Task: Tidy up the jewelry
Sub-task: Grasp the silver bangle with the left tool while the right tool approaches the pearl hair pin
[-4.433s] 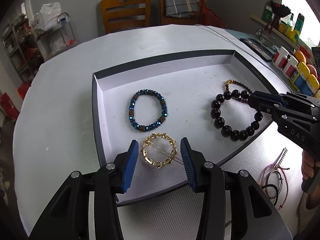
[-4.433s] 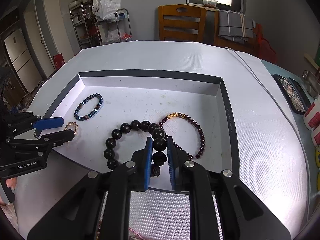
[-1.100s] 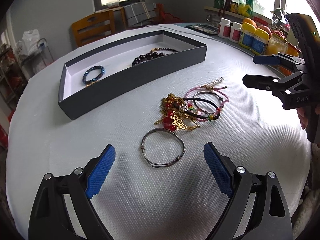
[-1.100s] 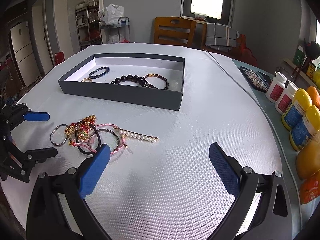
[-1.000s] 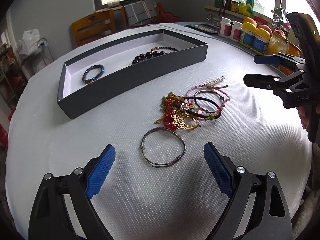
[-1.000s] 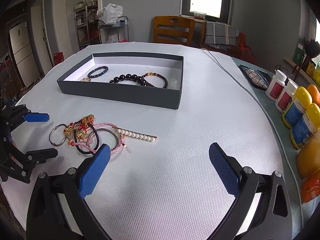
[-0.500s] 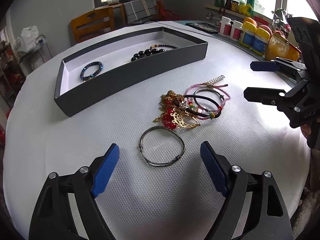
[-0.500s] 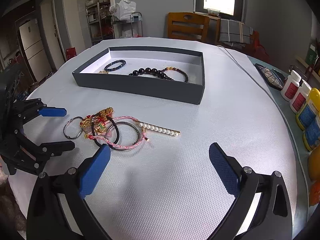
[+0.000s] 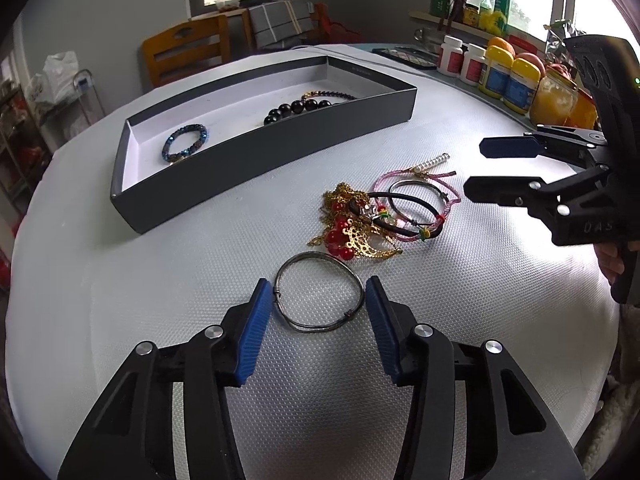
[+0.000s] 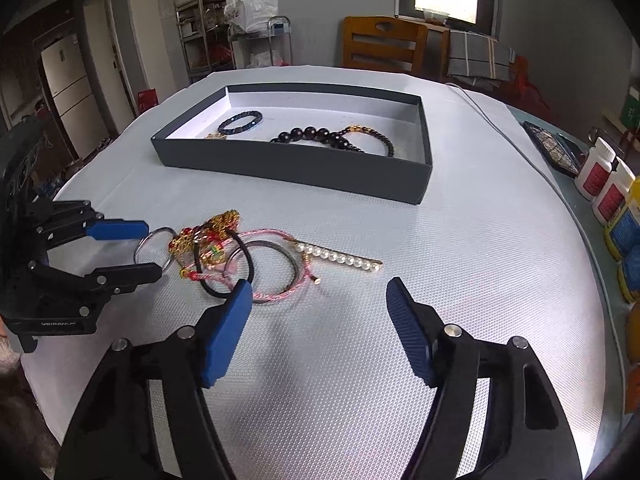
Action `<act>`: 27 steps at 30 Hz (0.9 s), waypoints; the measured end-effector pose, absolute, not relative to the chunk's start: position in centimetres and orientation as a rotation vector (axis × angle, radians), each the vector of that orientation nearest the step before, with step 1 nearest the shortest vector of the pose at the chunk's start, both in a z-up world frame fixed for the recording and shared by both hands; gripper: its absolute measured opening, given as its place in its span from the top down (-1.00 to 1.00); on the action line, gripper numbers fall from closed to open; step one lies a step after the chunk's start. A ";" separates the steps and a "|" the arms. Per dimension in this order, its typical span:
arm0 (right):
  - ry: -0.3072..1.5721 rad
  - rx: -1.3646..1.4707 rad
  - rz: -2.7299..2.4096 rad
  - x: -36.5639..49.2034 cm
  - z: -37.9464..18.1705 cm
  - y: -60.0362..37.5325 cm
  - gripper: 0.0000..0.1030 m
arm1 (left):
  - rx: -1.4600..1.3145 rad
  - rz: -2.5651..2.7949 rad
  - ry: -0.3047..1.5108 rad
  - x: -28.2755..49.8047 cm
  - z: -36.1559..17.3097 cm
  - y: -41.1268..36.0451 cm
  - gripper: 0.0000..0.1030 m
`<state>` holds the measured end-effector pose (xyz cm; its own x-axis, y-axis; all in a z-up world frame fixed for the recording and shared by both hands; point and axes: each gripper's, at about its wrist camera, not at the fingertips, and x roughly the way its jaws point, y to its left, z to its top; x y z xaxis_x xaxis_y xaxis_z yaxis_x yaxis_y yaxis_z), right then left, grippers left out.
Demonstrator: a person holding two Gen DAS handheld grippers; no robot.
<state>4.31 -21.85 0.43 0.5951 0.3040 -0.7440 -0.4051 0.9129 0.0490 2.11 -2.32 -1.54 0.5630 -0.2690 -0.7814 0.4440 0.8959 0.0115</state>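
My left gripper [image 9: 316, 312] sits apart around the bangle [image 9: 319, 298]; I should squeeze slowly, while my right gripper [image 10: 320, 324] waits wide apart.

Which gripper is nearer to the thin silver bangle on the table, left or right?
Left. The left gripper has its open jaws on either side of the silver bangle. The right gripper is open, apart beyond the jewelry pile.
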 end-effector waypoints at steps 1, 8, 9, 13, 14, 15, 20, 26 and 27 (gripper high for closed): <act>0.841 -0.108 0.400 4.7 0.5 -22.3 -0.30 | 0.213 -0.425 0.878 2.1 -1.5 -2.3 0.04; 0.875 -0.087 0.333 6.7 0.1 -21.9 -0.19 | 0.189 -0.429 0.878 2.3 -1.5 -2.0 0.09; 0.880 -0.088 0.330 7.0 0.0 -21.6 -0.19 | 0.185 -0.430 0.879 2.3 -1.5 -1.9 0.09; 0.911 -0.100 0.324 8.0 -0.8 -20.5 -0.22 | 0.183 -0.431 0.878 2.3 -1.5 -1.9 0.10; 0.916 -0.102 0.316 8.2 -1.0 -20.4 -0.22 | 0.184 -0.430 0.878 2.3 -1.5 -1.9 0.10; 0.926 -0.098 0.308 8.4 -1.2 -20.3 -0.23 | 0.184 -0.431 0.878 2.3 -1.5 -1.8 0.10; 0.920 -0.095 0.297 8.5 -1.6 -20.1 -0.26 | 0.175 -0.434 0.879 2.3 -1.5 -1.7 0.10; 0.906 -0.116 0.293 8.2 -1.7 -19.9 -0.22 | 0.173 -0.434 0.879 2.3 -1.5 -1.7 0.11; 0.906 -0.115 0.292 8.2 -1.7 -19.9 -0.21 | 0.172 -0.435 0.880 2.4 -1.5 -1.7 0.11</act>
